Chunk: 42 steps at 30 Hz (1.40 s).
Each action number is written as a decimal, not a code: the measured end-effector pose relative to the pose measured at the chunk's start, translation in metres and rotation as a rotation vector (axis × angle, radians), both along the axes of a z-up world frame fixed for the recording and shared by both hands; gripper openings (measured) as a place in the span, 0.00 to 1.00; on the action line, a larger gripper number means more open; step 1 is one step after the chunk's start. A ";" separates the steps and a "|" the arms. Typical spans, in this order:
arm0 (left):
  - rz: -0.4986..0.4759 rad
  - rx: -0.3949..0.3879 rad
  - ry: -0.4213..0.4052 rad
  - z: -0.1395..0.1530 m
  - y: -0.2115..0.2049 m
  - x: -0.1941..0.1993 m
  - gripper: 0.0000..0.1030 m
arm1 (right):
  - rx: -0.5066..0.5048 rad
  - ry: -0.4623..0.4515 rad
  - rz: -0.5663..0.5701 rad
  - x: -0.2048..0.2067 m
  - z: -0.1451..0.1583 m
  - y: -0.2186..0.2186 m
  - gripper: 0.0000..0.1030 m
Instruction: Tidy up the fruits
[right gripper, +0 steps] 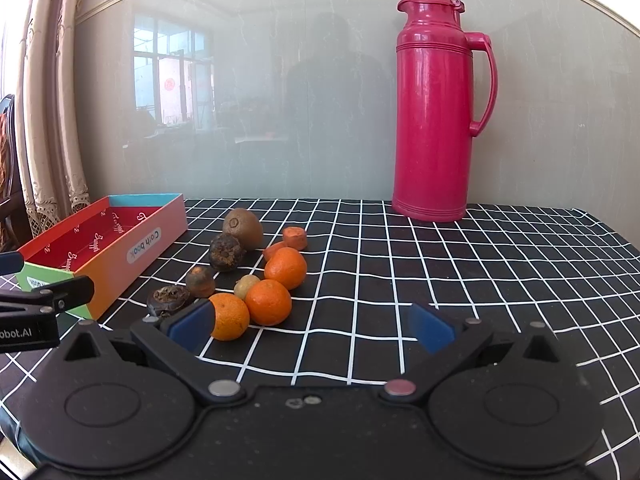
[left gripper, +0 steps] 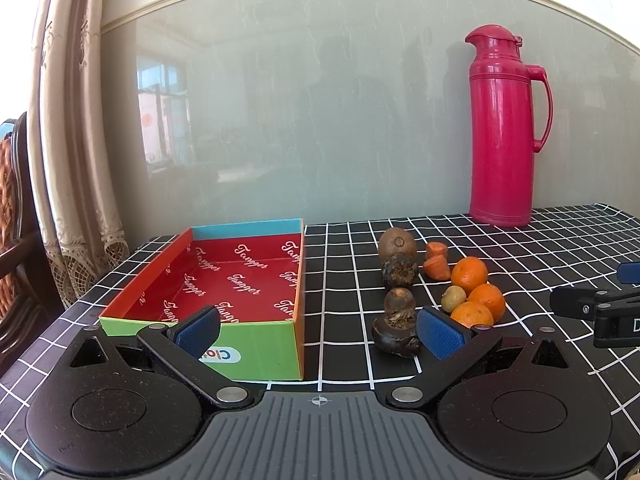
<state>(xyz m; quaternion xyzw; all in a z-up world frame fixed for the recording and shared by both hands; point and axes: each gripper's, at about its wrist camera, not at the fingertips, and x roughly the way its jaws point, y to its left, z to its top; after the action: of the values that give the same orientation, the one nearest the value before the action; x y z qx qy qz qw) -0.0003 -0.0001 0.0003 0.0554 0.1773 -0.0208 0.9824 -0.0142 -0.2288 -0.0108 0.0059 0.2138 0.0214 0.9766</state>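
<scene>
An open cardboard box (left gripper: 236, 276) with a red inside lies on the checked tablecloth; it also shows in the right wrist view (right gripper: 100, 240). Right of it lies a cluster of fruit: three oranges (left gripper: 470, 274) (right gripper: 268, 302), a kiwi (left gripper: 397, 244) (right gripper: 242, 222), dark water chestnuts (left gripper: 396, 334) (right gripper: 168, 300), two carrot pieces (left gripper: 437, 267) (right gripper: 295, 237) and a small green fruit (left gripper: 453, 297) (right gripper: 247, 286). My left gripper (left gripper: 319, 330) is open and empty in front of the box. My right gripper (right gripper: 312, 326) is open and empty, its left pad beside the nearest orange (right gripper: 229, 316).
A tall pink thermos jug (left gripper: 502, 128) (right gripper: 434, 108) stands at the back of the table against a glossy wall panel. Curtains and a wooden chair (left gripper: 16, 216) are to the left. The right gripper's tip shows at the left wrist view's right edge (left gripper: 592, 312).
</scene>
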 end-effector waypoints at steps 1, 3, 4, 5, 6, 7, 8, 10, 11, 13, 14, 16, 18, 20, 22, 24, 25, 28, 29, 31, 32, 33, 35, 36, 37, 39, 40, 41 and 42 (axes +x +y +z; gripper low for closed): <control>0.000 0.000 0.001 0.000 0.000 0.000 1.00 | 0.000 -0.001 0.000 0.000 0.000 0.000 1.00; 0.000 0.000 0.000 0.000 0.000 0.000 1.00 | 0.001 0.000 0.000 0.000 -0.001 0.000 1.00; -0.001 -0.001 0.000 0.000 0.000 0.000 1.00 | 0.001 0.001 -0.001 0.000 -0.001 -0.001 1.00; 0.002 0.001 -0.001 0.000 0.000 0.000 1.00 | 0.002 0.001 -0.001 0.000 -0.001 -0.001 1.00; 0.001 -0.001 -0.001 0.000 0.000 0.000 1.00 | 0.003 0.000 -0.001 0.000 -0.001 -0.001 1.00; 0.001 -0.002 -0.001 0.000 0.000 0.000 1.00 | 0.004 0.001 -0.002 0.000 -0.001 -0.001 1.00; 0.002 -0.002 -0.002 0.000 0.000 0.000 1.00 | 0.003 0.002 -0.002 0.000 0.000 -0.001 1.00; 0.001 -0.002 -0.001 0.000 0.000 0.000 1.00 | 0.003 0.000 -0.002 0.000 0.000 0.000 1.00; 0.002 -0.001 -0.002 0.000 0.000 -0.001 1.00 | 0.003 0.001 -0.001 0.000 0.000 0.000 1.00; 0.001 -0.002 -0.001 0.000 0.000 -0.001 1.00 | 0.003 0.001 -0.002 0.000 0.000 0.000 1.00; 0.002 -0.001 -0.001 0.000 0.000 -0.001 1.00 | 0.004 0.001 -0.002 0.000 0.000 0.000 1.00; 0.001 -0.001 -0.001 0.000 0.000 0.000 1.00 | 0.003 0.002 -0.002 0.000 0.000 0.000 1.00; 0.001 -0.001 0.000 0.000 0.000 0.000 1.00 | 0.003 0.002 -0.002 0.000 0.000 0.000 1.00; 0.001 -0.001 0.001 0.000 0.000 0.000 1.00 | 0.003 0.003 -0.003 0.000 0.000 0.000 1.00; 0.002 -0.001 0.003 0.000 0.000 0.000 1.00 | 0.004 0.002 -0.003 0.000 0.000 0.000 1.00; 0.003 -0.003 0.006 -0.001 0.000 0.000 1.00 | 0.004 0.002 -0.003 0.000 0.000 0.000 1.00; 0.003 -0.005 0.007 -0.001 0.000 0.000 1.00 | 0.004 0.001 -0.003 0.000 0.000 0.000 1.00; 0.004 -0.020 0.018 -0.001 0.001 0.001 1.00 | 0.002 0.001 -0.003 0.000 0.000 0.000 1.00; 0.005 -0.025 0.021 -0.001 0.001 0.001 1.00 | 0.003 -0.001 -0.004 0.000 0.000 0.000 1.00; 0.005 -0.039 0.031 -0.002 0.001 0.002 1.00 | 0.003 -0.002 -0.008 0.000 0.001 -0.002 1.00; 0.010 -0.042 0.029 -0.002 0.001 0.002 1.00 | 0.004 -0.003 -0.011 0.000 0.001 -0.003 1.00; 0.012 -0.048 0.027 -0.002 0.001 0.002 1.00 | 0.004 -0.004 -0.014 0.000 0.001 -0.004 1.00; 0.010 -0.076 0.030 0.000 0.003 0.002 1.00 | 0.006 -0.005 -0.020 -0.001 0.001 -0.006 1.00; 0.014 -0.085 0.031 0.000 0.003 0.002 1.00 | 0.007 -0.006 -0.023 -0.002 0.001 -0.008 1.00; 0.022 -0.083 0.034 -0.001 0.003 0.002 1.00 | 0.009 -0.006 -0.026 -0.002 0.002 -0.009 1.00; 0.007 -0.082 0.047 -0.002 0.001 0.004 1.00 | 0.015 -0.007 -0.031 -0.003 0.002 -0.011 1.00; 0.000 -0.092 0.048 -0.003 0.000 0.004 1.00 | 0.019 -0.007 -0.034 -0.003 0.002 -0.012 1.00; -0.009 -0.099 0.056 -0.004 -0.001 0.006 1.00 | 0.021 -0.008 -0.037 -0.003 0.002 -0.013 1.00; -0.015 -0.102 0.074 -0.006 -0.004 0.008 1.00 | 0.023 -0.008 -0.040 -0.003 0.002 -0.014 1.00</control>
<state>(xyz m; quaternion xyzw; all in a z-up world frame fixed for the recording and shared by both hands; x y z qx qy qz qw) 0.0078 -0.0044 -0.0060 0.0057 0.2120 -0.0391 0.9765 -0.0173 -0.2427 -0.0088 0.0214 0.2095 0.0044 0.9776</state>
